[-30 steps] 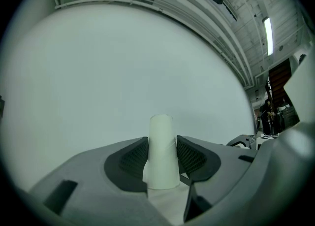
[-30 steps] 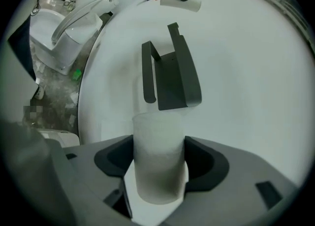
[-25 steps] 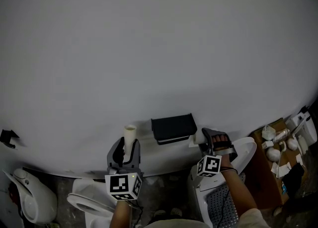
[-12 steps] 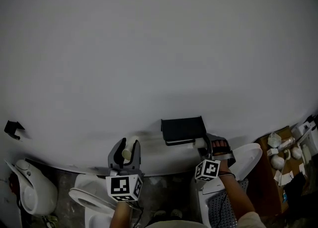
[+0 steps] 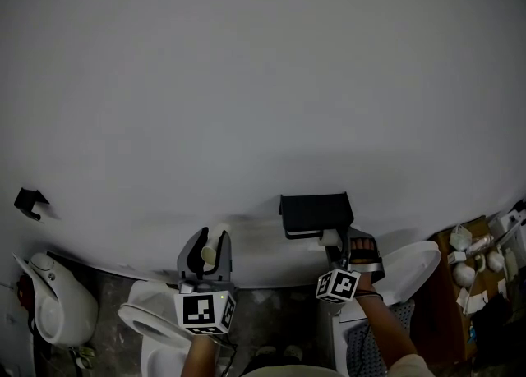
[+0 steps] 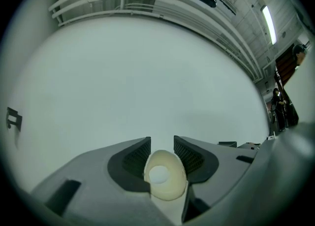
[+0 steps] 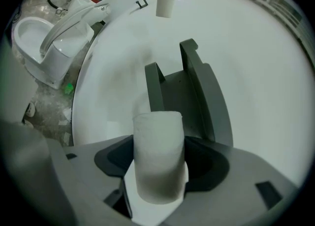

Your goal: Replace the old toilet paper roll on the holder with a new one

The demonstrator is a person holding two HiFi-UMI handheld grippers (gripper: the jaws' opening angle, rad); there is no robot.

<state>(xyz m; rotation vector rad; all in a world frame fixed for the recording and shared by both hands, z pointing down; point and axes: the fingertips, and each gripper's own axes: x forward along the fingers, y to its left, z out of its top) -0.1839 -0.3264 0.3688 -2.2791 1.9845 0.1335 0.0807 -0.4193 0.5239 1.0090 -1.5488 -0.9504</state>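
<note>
Between the right gripper's (image 5: 360,244) clenched jaws sits the new roll (image 7: 158,156), just short of the black holder (image 7: 197,97) on the wall (image 5: 246,80). It looks light, soft and easily crushed, so it is best held across its middle. The left gripper (image 5: 206,254), its jaws just closing, pinches the empty tube (image 6: 165,176), squashed oval. A toilet (image 5: 152,326) stands below, and nothing blocks the holder.

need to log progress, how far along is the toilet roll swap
Done: the holder is bare; the empty tube sits between the jaws of the left gripper, which have just been closing on it. In hand: the right gripper holds the new roll just before the holder. Left: seat the new roll, probably discard the tube.
</note>
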